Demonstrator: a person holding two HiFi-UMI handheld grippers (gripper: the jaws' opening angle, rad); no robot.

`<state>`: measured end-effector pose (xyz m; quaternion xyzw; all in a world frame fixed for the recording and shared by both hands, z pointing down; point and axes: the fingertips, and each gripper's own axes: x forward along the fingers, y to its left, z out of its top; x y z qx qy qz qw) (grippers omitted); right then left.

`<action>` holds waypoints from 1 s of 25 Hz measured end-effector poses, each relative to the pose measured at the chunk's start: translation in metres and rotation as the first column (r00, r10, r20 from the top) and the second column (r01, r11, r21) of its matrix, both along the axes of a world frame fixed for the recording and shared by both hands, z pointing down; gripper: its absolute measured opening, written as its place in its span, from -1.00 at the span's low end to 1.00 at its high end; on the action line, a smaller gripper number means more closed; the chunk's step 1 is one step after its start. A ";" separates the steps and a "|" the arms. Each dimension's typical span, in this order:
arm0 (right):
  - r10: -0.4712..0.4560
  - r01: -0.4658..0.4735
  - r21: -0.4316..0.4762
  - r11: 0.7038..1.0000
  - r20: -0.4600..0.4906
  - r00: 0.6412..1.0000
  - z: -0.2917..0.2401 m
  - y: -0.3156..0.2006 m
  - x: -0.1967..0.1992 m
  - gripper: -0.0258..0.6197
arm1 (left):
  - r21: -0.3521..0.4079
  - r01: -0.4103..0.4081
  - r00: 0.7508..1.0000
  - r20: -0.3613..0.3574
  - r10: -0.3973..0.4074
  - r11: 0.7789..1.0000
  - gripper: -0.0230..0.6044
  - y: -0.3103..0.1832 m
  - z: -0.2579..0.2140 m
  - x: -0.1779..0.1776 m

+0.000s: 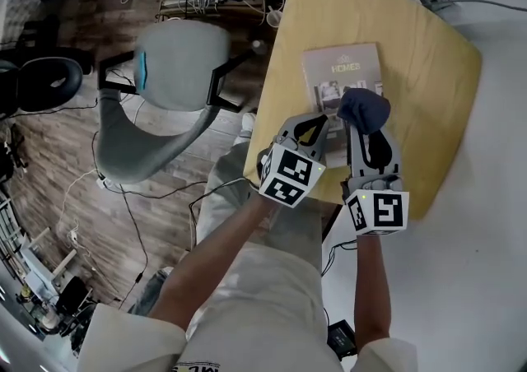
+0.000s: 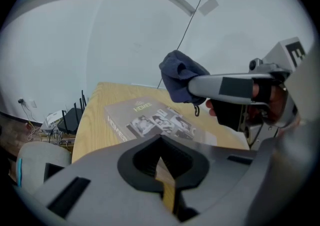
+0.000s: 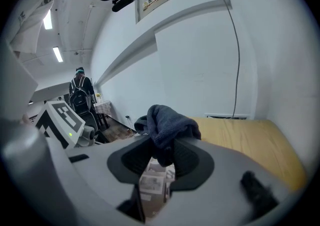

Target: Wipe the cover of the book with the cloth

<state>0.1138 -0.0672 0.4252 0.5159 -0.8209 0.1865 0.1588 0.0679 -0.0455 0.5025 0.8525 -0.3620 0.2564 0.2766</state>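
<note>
Wooden table (image 1: 436, 58) sits top right in head view, w/ a grey office chair (image 1: 177, 66) on the floor to its left. Book (image 1: 342, 74) lies flat on the table, cover up. Left claw (image 2: 161, 140) is closed, empty, at book's near left corner. Right claw (image 3: 162, 142) is clamped on the bunched dark blue cloth (image 1: 365, 109), over book's near right side; contact w/ cover unclear.

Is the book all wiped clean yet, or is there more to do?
Done: the cloth is picked up, pinched in the right hand-held gripper. In hand: it hangs over the book, apparently just above the cover. The left hand-held gripper, jaws together and empty, waits by the book's near edge. Left: the wiping itself; nothing shows any done yet.
</note>
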 end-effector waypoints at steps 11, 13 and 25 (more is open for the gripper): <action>-0.142 0.143 -0.045 0.989 0.016 0.990 0.019 -0.021 -0.028 -0.56 | -0.005 -0.050 0.999 -0.016 0.050 0.999 -0.92 0.000 0.017 0.004; -0.174 0.174 -0.052 0.983 0.006 0.985 0.021 -0.024 -0.033 -0.56 | 0.030 -0.071 0.997 0.008 0.071 0.997 -0.92 0.002 0.017 0.004; -0.322 0.313 -0.130 0.941 -0.064 0.944 0.049 -0.057 -0.054 -0.56 | -0.022 -0.038 0.996 -0.083 0.036 0.999 -0.92 0.002 0.014 0.005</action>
